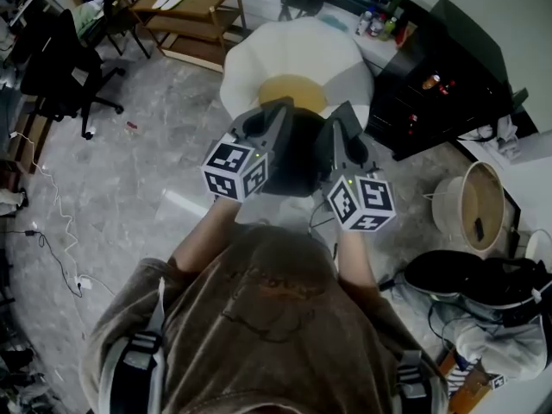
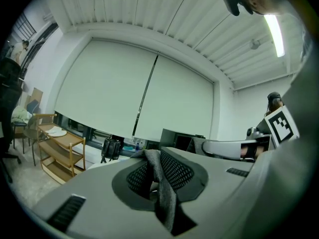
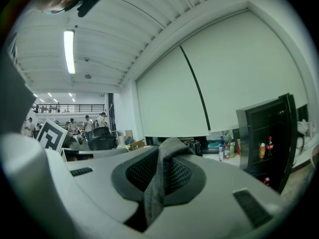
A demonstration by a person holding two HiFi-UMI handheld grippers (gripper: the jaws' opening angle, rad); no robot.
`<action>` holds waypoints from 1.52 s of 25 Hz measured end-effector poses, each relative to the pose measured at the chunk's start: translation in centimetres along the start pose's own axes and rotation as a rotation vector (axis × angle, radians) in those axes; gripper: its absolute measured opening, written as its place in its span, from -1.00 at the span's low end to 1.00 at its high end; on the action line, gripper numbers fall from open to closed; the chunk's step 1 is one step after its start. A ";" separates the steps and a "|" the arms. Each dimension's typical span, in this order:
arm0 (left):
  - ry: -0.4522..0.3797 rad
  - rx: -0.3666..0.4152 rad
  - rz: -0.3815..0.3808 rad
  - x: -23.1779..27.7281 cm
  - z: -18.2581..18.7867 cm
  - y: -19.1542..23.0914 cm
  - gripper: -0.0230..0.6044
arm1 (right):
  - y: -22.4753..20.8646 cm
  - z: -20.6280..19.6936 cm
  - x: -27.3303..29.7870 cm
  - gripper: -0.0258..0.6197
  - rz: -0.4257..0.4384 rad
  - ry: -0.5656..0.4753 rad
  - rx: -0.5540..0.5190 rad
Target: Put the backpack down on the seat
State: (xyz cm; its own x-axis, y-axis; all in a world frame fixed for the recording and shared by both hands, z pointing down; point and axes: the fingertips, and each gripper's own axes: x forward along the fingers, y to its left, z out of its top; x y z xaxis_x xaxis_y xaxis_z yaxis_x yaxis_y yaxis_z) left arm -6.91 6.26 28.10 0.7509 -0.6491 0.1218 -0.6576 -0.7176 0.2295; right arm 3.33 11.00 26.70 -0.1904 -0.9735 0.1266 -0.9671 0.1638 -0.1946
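While the backpack (image 1: 299, 155) hung in the air, each gripper was clamped nearly shut on one of its straps. The left gripper view showed a grey webbing strap (image 2: 163, 190) pinched between the mesh pads (image 2: 177, 171), and the right gripper view showed the same kind of strap (image 3: 153, 190) caught between its own jaws.

From the head view, the left gripper (image 1: 272, 121) and the right gripper (image 1: 342, 129) pointed forward side by side, close together and about level with each other. The dark bag was slung between them and dropped below their tips, so its long axis ran downward from the straps.

The seat (image 1: 341, 54), a broad white cushion with a yellow middle (image 1: 293, 91), lay straight ahead of both grippers and lower than them. Its near edge disappeared behind the top of the bag. The yellow middle sat almost in line with the gap between the two grippers, perhaps slightly toward the left one, so neither hand seemed to have a real advantage in reach.

No view showed whether the bag's base was above the cushion or short of its near edge. Judging from this, the coming move would be to carry both grippers forward together and then lower them, keeping them level so the bag landed upright on the yellow middle. The black cabinet (image 1: 431, 84) stood just beside the seat's right edge, which argued against drifting that way.
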 end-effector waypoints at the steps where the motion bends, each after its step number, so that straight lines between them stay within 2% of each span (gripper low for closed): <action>1: 0.002 0.000 0.001 0.6 0.0 0.4 -0.81 | -0.3 0.0 0.7 -0.83 0.006 0.003 0.003; 15: 0.018 -0.015 0.053 10.6 1.3 6.0 -0.81 | -6.2 1.2 10.3 -0.83 0.092 0.021 0.027; 19: 0.031 -0.012 0.050 14.3 2.0 6.7 -0.81 | -8.4 2.4 13.2 -0.83 0.121 0.024 0.029; 24: 0.024 -0.016 0.085 18.6 2.7 7.4 -0.81 | -11.6 3.6 16.2 -0.83 0.166 0.036 0.021; 30: 0.010 -0.035 0.114 21.4 3.3 8.2 -0.81 | -14.1 4.8 18.9 -0.83 0.205 0.049 0.020; 38: 0.027 -0.048 0.107 25.5 3.7 9.5 -0.81 | -16.9 5.3 22.7 -0.83 0.191 0.061 0.034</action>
State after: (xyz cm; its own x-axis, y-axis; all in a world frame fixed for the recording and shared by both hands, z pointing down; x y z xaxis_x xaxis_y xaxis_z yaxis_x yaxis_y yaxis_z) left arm 5.74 -18.07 29.86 0.6782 -0.7140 0.1740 -0.7310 -0.6310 0.2598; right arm 16.23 -14.73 27.75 -0.3805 -0.9137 0.1425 -0.9064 0.3379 -0.2535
